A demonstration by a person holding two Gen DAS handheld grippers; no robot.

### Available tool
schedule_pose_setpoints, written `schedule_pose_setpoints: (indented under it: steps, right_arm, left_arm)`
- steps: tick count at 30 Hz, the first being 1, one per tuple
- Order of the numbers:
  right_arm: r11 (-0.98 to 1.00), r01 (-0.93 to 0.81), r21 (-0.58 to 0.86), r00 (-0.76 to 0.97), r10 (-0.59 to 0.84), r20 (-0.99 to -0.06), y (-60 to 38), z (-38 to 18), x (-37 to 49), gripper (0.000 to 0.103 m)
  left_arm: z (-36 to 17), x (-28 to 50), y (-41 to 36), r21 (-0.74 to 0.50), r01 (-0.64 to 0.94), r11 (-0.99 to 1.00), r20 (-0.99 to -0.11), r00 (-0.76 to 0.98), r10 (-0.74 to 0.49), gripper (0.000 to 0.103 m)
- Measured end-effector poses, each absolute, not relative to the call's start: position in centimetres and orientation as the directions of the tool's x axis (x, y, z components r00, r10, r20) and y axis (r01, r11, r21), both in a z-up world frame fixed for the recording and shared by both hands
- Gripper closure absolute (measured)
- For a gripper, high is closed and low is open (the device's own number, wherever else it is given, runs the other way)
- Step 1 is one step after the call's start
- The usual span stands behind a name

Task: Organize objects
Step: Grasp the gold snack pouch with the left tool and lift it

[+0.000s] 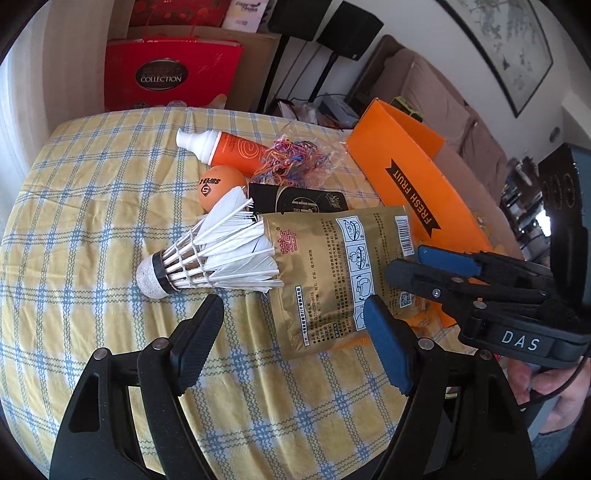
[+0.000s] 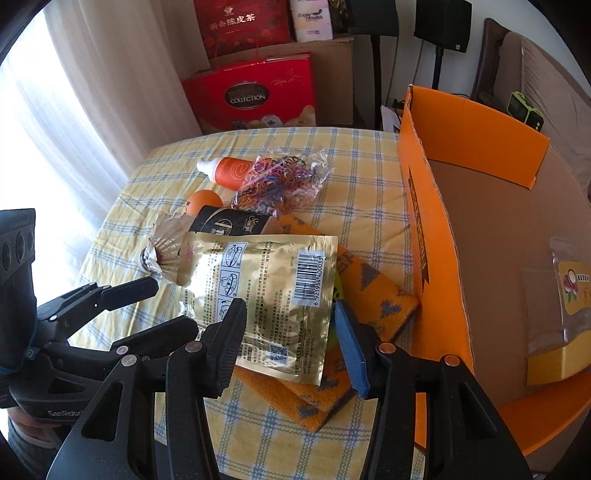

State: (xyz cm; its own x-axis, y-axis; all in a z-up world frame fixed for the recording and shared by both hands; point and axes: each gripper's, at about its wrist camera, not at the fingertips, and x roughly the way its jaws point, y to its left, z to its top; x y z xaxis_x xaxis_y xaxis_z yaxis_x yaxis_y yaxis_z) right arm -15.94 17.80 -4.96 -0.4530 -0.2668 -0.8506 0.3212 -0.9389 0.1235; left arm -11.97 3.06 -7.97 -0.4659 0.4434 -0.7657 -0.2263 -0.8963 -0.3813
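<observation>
Right wrist view: gold foil pouch is lying flat on the orange towel beside the fruit box. Light, crinkly, slippery; best pinched at its near edge. Right gripper and left gripper are seen parted, nothing held.

Past the far edge of the desk, with its yellow and blue checked cloth, a red gift bag marked COLLECTION stands against a brown cardboard box. On that box sit a red carton with gold lettering and a white pack. White curtains hang by the bright window on the left. To the right, a brown sofa runs along the wall under a framed picture, and black speakers on stands stand nearby.
</observation>
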Motion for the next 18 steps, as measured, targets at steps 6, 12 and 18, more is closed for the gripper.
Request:
schedule_pose_setpoints:
  steps: [6,12,18]
  right_arm:
    - [-0.944,0.32,0.076,-0.46,-0.224,-0.859,17.2,-5.5,-16.1,0.049]
    - [-0.93,0.333,0.155,-0.434,-0.297,-0.851,17.6,-5.6,-16.2,0.054]
    - [-0.909,0.323,0.265,-0.427,-0.389,-0.816,18.5,-5.1,-15.8,0.07]
  left_arm:
    - [-9.2,-13.0,2.8,-0.43,-0.2,-0.88,-0.764,-0.439,0.473,0.032]
    - [-9.7,-13.8,2.4,-0.512,-0.209,-0.833,-0.732,-0.402,0.55,0.048]
    - [-9.3,-13.8,2.4,-0.555,-0.206,-0.806,-0.712,-0.383,0.589,0.061]
